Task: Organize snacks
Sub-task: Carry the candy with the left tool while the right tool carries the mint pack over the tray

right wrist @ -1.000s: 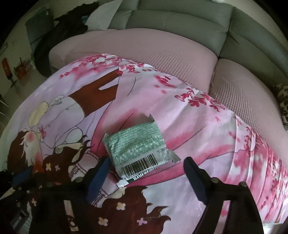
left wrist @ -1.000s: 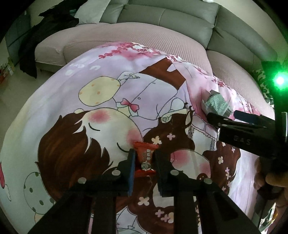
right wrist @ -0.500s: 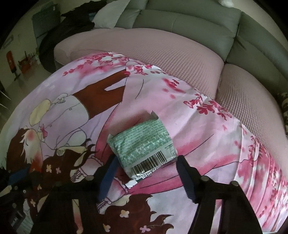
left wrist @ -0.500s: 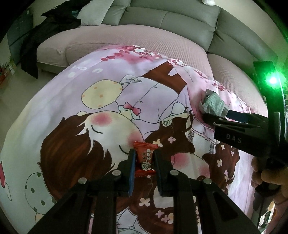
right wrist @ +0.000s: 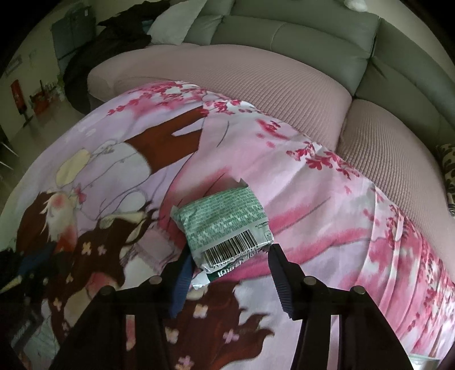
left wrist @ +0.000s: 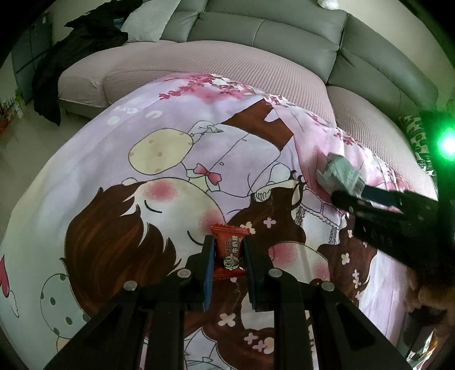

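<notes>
My left gripper [left wrist: 227,250] is shut on a small red candy wrapper [left wrist: 229,250] and holds it just above the cartoon-print sheet [left wrist: 119,170]. My right gripper [right wrist: 230,264] is open, its jaws on either side of the near end of a green-and-white snack packet [right wrist: 224,222] with a barcode, which lies on the pink part of the sheet [right wrist: 312,205]. In the left wrist view the packet [left wrist: 339,173] shows at the right, just ahead of the right gripper [left wrist: 352,196].
A pink-covered sofa seat [left wrist: 227,62] with grey back cushions [left wrist: 270,31] curves behind the sheet. Dark clothing [left wrist: 76,51] and a pillow [left wrist: 148,17] lie at the far left. A patterned cushion [left wrist: 418,139] sits at the right edge.
My right gripper has moved forward and narrowed, so the green packet's near end now sits between its jaws. My left gripper still holds the red candy in about the same place.
</notes>
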Demonstrator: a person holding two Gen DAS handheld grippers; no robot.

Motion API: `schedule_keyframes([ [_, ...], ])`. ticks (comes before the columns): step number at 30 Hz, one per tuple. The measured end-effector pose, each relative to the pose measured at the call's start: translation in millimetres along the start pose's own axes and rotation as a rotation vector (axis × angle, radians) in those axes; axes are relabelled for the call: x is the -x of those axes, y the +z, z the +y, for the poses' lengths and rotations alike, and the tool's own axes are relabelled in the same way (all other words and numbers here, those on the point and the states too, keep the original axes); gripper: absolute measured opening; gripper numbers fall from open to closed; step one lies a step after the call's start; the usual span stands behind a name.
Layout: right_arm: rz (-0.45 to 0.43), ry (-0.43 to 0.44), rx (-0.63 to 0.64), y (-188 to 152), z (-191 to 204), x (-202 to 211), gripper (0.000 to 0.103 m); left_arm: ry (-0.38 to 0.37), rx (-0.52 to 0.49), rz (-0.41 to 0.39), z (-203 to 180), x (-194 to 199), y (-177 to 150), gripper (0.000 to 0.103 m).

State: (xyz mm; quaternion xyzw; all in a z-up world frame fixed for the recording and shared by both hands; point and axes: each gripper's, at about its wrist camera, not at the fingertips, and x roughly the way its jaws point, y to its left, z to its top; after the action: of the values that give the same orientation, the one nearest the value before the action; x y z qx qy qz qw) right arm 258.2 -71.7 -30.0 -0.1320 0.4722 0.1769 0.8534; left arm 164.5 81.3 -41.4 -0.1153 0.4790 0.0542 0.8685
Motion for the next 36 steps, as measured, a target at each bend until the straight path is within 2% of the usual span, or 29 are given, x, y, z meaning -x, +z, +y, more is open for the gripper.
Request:
schedule_keyframes([
  [6,0.016,0.013,-0.013,-28,5,19,0.055,0.003,0.008,0.001,1,0,0,0.020],
  [15,-0.049,0.037,-0.111,-60,0,67,0.055,0.000,0.002,-0.008,-1,3,1,0.021],
  [25,-0.074,-0.012,-0.219,-95,-10,113,0.055,-0.017,-0.051,-0.049,-21,19,5,0.020],
  [36,-0.087,-0.080,-0.320,-132,-39,166,0.055,-0.095,-0.158,-0.135,-64,54,11,0.020],
])
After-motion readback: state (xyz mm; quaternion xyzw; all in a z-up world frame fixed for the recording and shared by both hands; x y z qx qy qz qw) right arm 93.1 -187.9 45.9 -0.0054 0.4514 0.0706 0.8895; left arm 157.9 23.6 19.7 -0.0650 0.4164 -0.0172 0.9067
